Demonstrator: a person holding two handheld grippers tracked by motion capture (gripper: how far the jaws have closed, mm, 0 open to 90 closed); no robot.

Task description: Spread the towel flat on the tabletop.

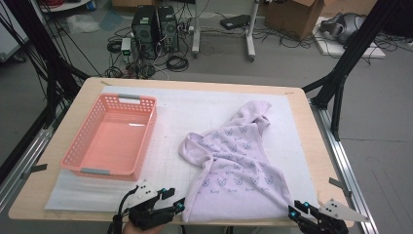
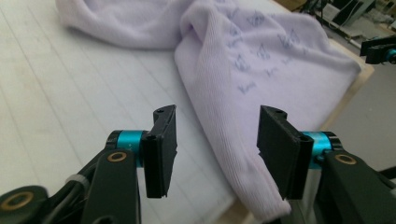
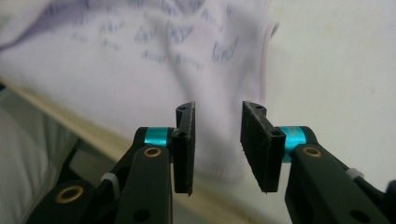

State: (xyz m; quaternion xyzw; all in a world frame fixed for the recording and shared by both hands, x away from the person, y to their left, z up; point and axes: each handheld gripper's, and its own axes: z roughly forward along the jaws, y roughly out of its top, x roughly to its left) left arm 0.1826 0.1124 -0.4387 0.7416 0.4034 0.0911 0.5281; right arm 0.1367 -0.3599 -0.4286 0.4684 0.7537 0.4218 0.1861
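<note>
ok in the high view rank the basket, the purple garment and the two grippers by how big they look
1. purple garment
2. pink basket, a little smaller
3. left gripper and right gripper: much smaller, partly cut off at the edge, so not ranked against each other

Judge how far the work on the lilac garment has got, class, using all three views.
Done: the lilac garment lies spread, still creased, on the white mat. In hand: nothing; the left gripper and right gripper sit open at its near corners. Left: probably folding it and moving it to the empty pink basket.
</note>
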